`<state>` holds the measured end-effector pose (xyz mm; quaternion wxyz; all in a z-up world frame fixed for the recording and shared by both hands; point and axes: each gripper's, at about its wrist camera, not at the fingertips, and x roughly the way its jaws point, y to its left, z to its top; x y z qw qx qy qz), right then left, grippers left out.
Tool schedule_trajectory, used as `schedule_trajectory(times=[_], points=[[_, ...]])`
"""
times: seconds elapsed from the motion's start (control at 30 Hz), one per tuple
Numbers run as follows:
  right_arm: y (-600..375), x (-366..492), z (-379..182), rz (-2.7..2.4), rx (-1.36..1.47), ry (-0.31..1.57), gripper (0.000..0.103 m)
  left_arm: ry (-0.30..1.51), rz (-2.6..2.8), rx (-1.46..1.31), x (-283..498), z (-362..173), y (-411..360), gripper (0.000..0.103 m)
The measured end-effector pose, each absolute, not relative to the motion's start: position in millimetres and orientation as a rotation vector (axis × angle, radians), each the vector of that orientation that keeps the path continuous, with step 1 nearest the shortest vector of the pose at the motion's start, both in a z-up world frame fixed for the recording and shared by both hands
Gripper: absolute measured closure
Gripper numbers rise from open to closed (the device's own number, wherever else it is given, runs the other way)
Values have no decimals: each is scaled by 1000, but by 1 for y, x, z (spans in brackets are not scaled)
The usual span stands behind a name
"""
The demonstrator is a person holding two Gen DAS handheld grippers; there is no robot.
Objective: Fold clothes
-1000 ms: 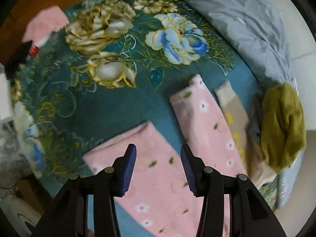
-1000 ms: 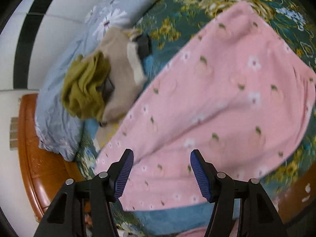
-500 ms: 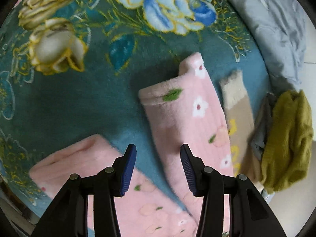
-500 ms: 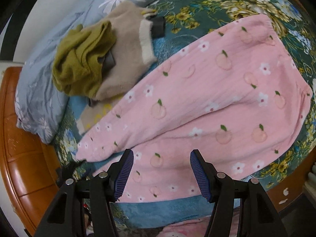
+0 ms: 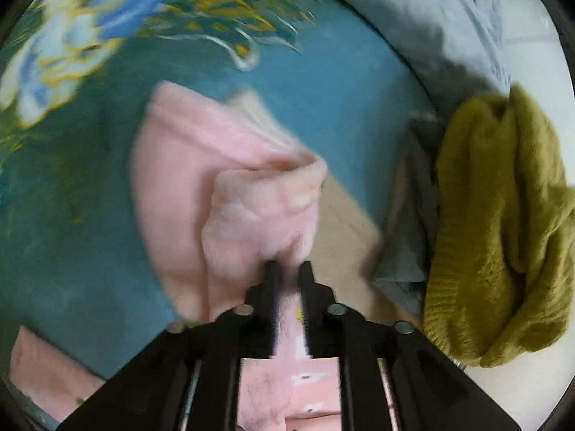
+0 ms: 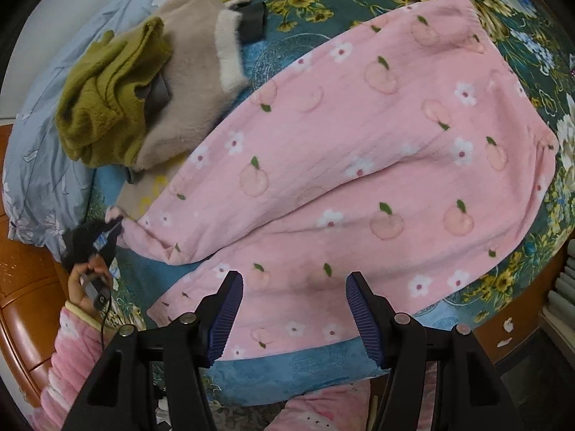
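A: Pink fleece pyjama trousers with peach and flower print (image 6: pixel 359 165) lie spread on the teal floral blanket (image 6: pixel 359 3). The left hand (image 6: pixel 90 280), at eight o'clock, points down.
B: And its left gripper (image 5: pixel 287 269)?
A: Jaws just closing, pinching a trouser-leg cuff.
B: The right gripper (image 6: pixel 293 312)?
A: Spread wide, holding nothing, over the other leg. No readable writing.

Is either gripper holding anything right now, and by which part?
The left gripper, whose jaws have just been closing, pinches the pink pajama pants at the cuff end of one leg. The right gripper is open above them, holding nothing.
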<state>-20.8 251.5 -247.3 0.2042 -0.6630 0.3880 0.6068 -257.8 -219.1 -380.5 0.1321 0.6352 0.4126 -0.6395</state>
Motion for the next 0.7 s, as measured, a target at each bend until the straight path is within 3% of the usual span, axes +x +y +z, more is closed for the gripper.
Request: schedule_trajectory(times=[0.07,0.13,0.23,0.4,0.53,0.6,0.67,0.7], points=[[250,-24,-250,1689,-1855,1087,39,1325,-1879,1817,-250,-372,-223,53],[247,-28,-252,1698,-1865,1088,39,1476,-1919,1748,-233,-358,-233,49],[242,-34,-254,1713,-1883,1072,39,1385,-1964,1644,-200,-340,-255,47],[234,-37,-263,1692,-1909,1084,39,1366,-1875,1638,-191,-359,-275,49],[231,-39,-258,1709,-1911,1073,39,1298,-1934,1673,-220,-365,-273,49],[232,-40,-253,1722,-1898,1067,39,1252,-1959,1700,-236,-369,-270,54],[233,-40,-249,1730,-1885,1063,39,1169,-1954,1742,-246,-371,-264,93],[234,-40,-247,1729,-1878,1064,39,1130,-1948,1760,-250,-372,-262,99]])
